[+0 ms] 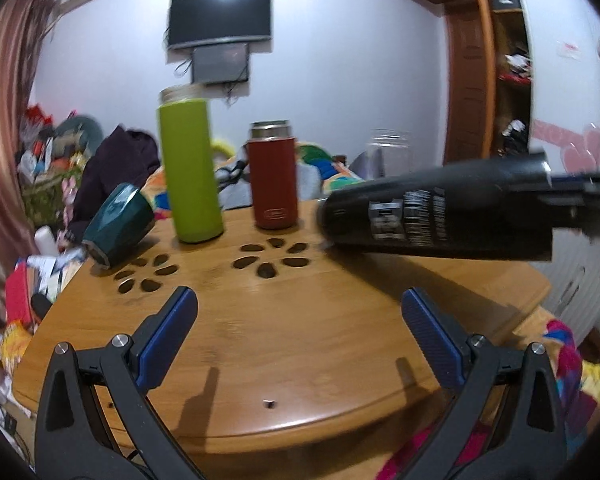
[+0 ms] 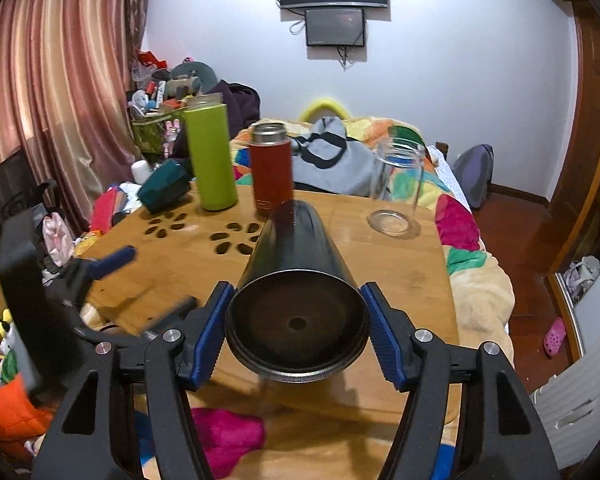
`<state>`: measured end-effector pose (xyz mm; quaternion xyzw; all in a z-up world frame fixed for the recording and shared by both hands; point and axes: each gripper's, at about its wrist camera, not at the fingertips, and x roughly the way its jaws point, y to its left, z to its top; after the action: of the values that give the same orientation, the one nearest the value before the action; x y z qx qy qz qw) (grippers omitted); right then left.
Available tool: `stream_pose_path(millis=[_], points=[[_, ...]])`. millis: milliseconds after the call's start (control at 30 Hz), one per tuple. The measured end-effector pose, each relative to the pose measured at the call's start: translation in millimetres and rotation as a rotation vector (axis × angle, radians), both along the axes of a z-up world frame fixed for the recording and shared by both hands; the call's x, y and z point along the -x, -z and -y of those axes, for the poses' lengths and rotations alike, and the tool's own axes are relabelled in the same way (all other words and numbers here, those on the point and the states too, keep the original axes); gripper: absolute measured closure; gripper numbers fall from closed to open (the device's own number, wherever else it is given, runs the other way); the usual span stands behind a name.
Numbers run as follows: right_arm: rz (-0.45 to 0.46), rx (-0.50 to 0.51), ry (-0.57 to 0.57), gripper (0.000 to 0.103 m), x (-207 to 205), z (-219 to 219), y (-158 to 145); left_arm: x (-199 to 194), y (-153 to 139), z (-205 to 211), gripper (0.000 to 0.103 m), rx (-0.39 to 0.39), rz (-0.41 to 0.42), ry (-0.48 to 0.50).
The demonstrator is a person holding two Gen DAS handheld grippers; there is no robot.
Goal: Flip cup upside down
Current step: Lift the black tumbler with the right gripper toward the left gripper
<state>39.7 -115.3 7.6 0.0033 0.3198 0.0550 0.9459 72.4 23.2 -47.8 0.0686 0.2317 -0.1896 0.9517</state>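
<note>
My right gripper [image 2: 296,320] is shut on a black metal cup [image 2: 296,276], held lying on its side above the wooden table [image 2: 380,264], its open mouth towards the camera. In the left wrist view the black cup [image 1: 436,216] comes in from the right, level, just above the table [image 1: 300,340]. My left gripper [image 1: 298,320] is open and empty, low over the table's near part; it also shows in the right wrist view [image 2: 112,260] at the left, blurred.
A green flask [image 1: 190,168], a red flask [image 1: 274,176], a tilted dark green cup [image 1: 118,224] and a clear glass jar [image 2: 398,184] stand at the table's far side. Flower-shaped holes [image 1: 270,260] pierce the tabletop. A bed with a bright blanket [image 2: 460,248] lies beyond.
</note>
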Motion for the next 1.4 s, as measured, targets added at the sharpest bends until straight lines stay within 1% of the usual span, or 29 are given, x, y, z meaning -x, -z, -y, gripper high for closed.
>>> stream_pose_path(millis=[133,233,367,467,633,667,800,900,967,1033,1200,1400], points=[[0.006,0.004,-0.038,0.042,10,-16,-3,14,3,14,0.000,-0.050,0.075,0.041],[0.003,0.008,-0.074,0.042,16,-25,-6,20,4,19,0.000,-0.067,0.122,0.051],[-0.002,0.019,-0.104,0.042,24,-31,-8,21,7,23,0.000,-0.072,0.140,0.064],[-0.006,0.025,-0.127,0.042,29,-33,-10,27,8,26,0.000,-0.074,0.173,0.086],[-0.020,0.021,-0.188,0.042,41,-35,-15,38,10,31,0.000,-0.115,0.262,0.090],[-0.020,0.026,-0.199,0.042,44,-37,-15,41,9,31,0.000,-0.111,0.279,0.097],[-0.017,0.045,-0.214,0.042,53,-39,-17,47,8,33,0.000,-0.111,0.309,0.127],[-0.025,0.053,-0.231,0.042,57,-36,-16,52,9,36,0.000,-0.121,0.354,0.168],[-0.034,0.065,-0.252,0.041,59,-36,-15,56,11,37,0.000,-0.130,0.408,0.198],[-0.049,0.073,-0.261,0.041,60,-36,-14,57,13,39,0.000,-0.134,0.418,0.211],[-0.103,0.038,-0.279,0.041,53,-25,-9,57,15,45,0.000,-0.170,0.422,0.228],[-0.120,0.074,-0.307,0.041,58,-25,-9,65,16,48,0.000,-0.194,0.454,0.229]])
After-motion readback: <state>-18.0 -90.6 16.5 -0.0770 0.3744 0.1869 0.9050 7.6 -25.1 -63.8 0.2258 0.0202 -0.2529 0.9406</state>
